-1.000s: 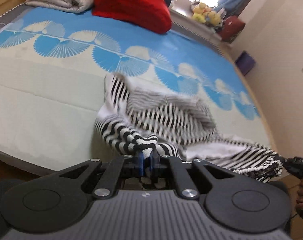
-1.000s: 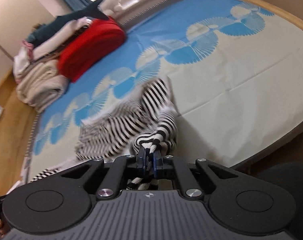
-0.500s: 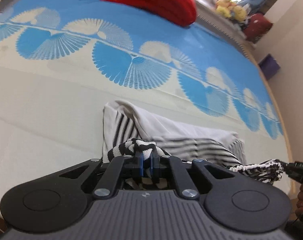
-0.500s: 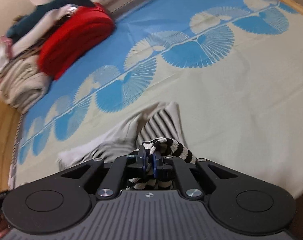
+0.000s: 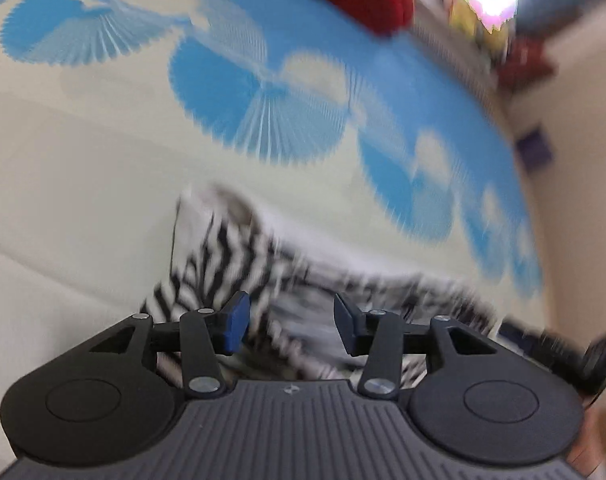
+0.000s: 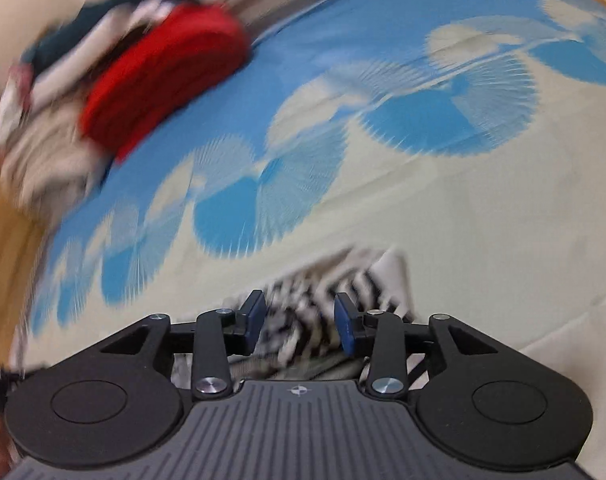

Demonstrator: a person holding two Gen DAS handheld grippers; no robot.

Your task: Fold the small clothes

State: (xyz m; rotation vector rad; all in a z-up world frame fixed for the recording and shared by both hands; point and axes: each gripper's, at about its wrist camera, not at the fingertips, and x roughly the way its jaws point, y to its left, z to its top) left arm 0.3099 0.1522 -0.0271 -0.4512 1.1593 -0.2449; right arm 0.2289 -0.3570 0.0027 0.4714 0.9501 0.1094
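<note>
Left wrist view, blurred: the left gripper (image 5: 289,322) is spread wide over the striped garment (image 5: 239,264), which lies on the mat (image 5: 83,184). Across the garment, the right gripper (image 6: 299,320) is likewise spread wide, gripping nothing. A red cushion (image 6: 163,76) sits far back.

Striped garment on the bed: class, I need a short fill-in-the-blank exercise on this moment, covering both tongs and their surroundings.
1. The left tongs are ____, gripping nothing.
2. The striped garment has black and ____ stripes.
3. It lies on a bed mat printed with ____ fan shapes.
4. Beyond the right tongs, at the far end of the mat, sits a ____ cushion.

Missing words: open; white; blue; red
</note>
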